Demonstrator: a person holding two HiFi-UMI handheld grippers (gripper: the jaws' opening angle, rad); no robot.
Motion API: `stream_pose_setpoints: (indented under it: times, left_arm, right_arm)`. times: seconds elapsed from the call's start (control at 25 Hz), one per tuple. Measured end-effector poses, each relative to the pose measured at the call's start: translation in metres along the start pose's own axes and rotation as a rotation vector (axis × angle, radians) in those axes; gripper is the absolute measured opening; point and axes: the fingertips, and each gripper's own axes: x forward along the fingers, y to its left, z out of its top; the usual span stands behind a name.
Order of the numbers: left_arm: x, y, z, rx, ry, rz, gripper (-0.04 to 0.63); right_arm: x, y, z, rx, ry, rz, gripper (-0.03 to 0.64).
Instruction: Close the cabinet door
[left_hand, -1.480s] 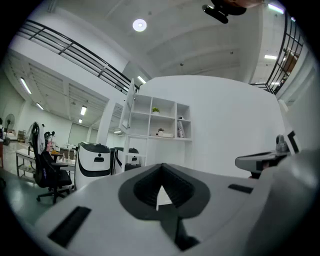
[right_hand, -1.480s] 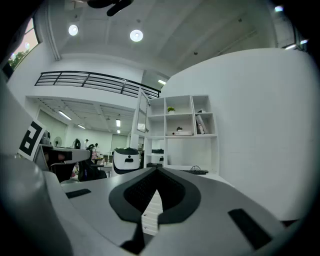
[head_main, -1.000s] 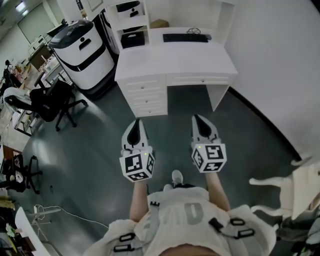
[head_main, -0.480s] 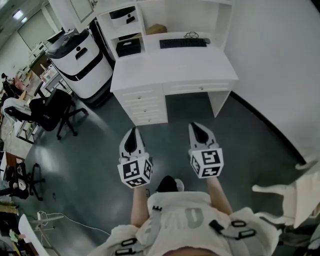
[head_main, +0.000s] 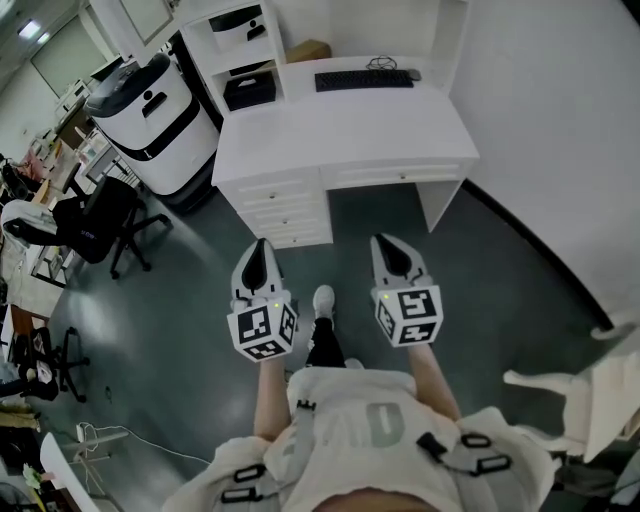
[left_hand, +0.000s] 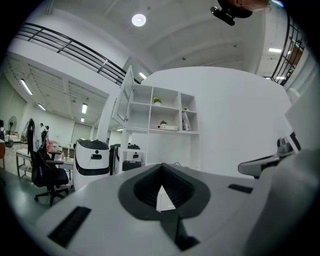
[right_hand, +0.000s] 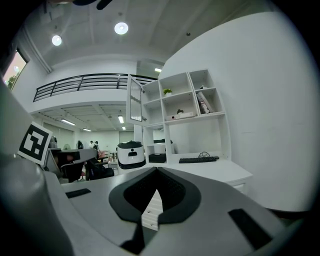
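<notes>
The cabinet door (right_hand: 134, 99) stands swung open above the counter's (head_main: 340, 125) left end, hinged on the outer side of the shelf unit (left_hand: 165, 107) that rises from the back of the counter. It is high, well above the keyboard (head_main: 363, 79) lying on the counter.

The step in hand looks like the approach. Both tools are held out level over the floor, short of the counter's front and well apart from the door. The left gripper (head_main: 261, 245) has its jaws together with nothing between them, and the right gripper (head_main: 383, 240) is the same. Closed jaws suit a push. I would step up to the counter's left end, raise the left tool to the door's free edge and press the panel round with the flat of the jaws. Ease off near the frame so it does not slam. The white machine (head_main: 150, 110) standing just left of the counter narrows the room to stand there.

The head view cuts off everything above the counter's lower shelves, so the door shows only in the gripper views, small and bent by the lens. No handle, hinge or catch can be made out, nor exactly how far it stands open.
</notes>
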Motion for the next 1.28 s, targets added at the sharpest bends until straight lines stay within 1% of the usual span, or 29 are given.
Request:
stream_pose_setpoints:
  times: [0.16,0.28,0.36,0.52,0.6,0.76,0.84,1.16,1.28]
  left_arm:
    - [0.037,0.003,0.003,0.021,-0.005,-0.015,0.005]
    - [0.067,0.007,0.011,0.055,-0.004,-0.025,0.005]
    - [0.086,0.009,0.015,0.078,0.006,-0.026,0.005]
    - [0.119,0.016,0.022,0.059,0.008,-0.032,0.005]
    - [0.136,0.019,0.021,0.047,0.014,-0.049,0.005]
    - [0.173,0.025,0.024,0.019,0.019,-0.09,0.005]
    - [0.19,0.034,0.03,0.019,0.008,-0.09,0.005]
    - [0.253,0.087,0.044,0.003,-0.012,-0.061,0.005]
    - [0.276,0.106,0.048,0.007,-0.021,-0.062,0.005]
  right_arm:
    - [0.025,-0.009,0.011,-0.015,-0.034,0.007,0.005]
    - [0.045,-0.021,0.024,-0.013,-0.059,-0.034,0.005]
    - [0.06,-0.027,0.028,0.003,-0.053,-0.044,0.005]
    - [0.089,-0.036,0.037,0.023,-0.047,-0.06,0.005]
    - [0.107,-0.039,0.042,0.024,-0.049,-0.061,0.005]
    - [0.145,-0.041,0.053,-0.029,-0.035,-0.075,0.005]
    - [0.167,-0.039,0.061,-0.042,-0.038,-0.068,0.005]
    - [0.252,-0.032,0.078,-0.021,-0.043,-0.053,0.005]
    - [0.28,-0.031,0.078,-0.001,-0.038,-0.068,0.005]
